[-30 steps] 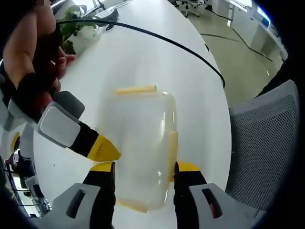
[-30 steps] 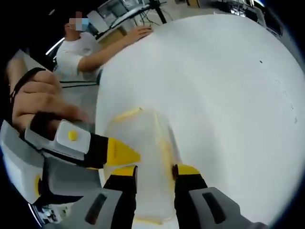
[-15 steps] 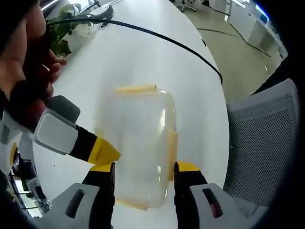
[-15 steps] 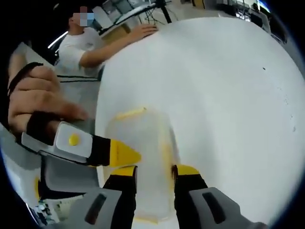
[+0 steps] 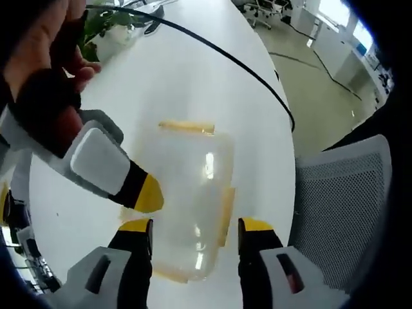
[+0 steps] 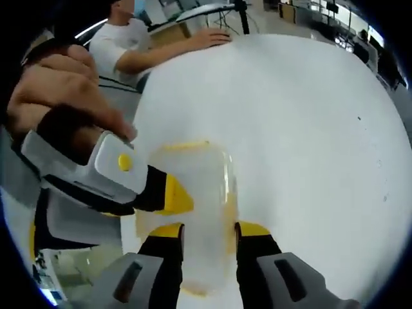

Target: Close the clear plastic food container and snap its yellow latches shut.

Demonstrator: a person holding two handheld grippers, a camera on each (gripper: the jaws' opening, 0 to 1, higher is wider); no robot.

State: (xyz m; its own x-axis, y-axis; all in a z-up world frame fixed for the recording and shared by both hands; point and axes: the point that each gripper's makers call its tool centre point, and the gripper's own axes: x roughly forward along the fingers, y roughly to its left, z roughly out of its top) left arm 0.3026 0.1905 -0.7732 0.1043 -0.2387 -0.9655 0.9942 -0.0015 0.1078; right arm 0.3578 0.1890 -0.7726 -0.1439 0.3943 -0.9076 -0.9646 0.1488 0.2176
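The clear plastic container (image 5: 193, 187) lies flat on the white table (image 5: 193, 77) with its lid on. A yellow latch (image 5: 187, 126) sits at its far end and another (image 5: 225, 207) along its right side. My left gripper (image 5: 195, 225) hovers over the near end, jaws apart on either side of the box. The right gripper (image 5: 149, 193), held by a hand, has its yellow tip at the box's left edge. In the right gripper view the container (image 6: 199, 187) lies between my right gripper's (image 6: 208, 230) parted jaws. The left gripper (image 6: 174, 196) reaches in beside it.
A black cable (image 5: 225, 58) crosses the table and a green plant (image 5: 106, 26) stands at its far end. A grey mesh chair (image 5: 341, 212) is beside the table edge. A person (image 6: 161, 48) sits at the far side with an arm on the table.
Both cameras have shifted and tilted a little. In each view the other gripper has come closer over the container's left edge. The container has not moved.
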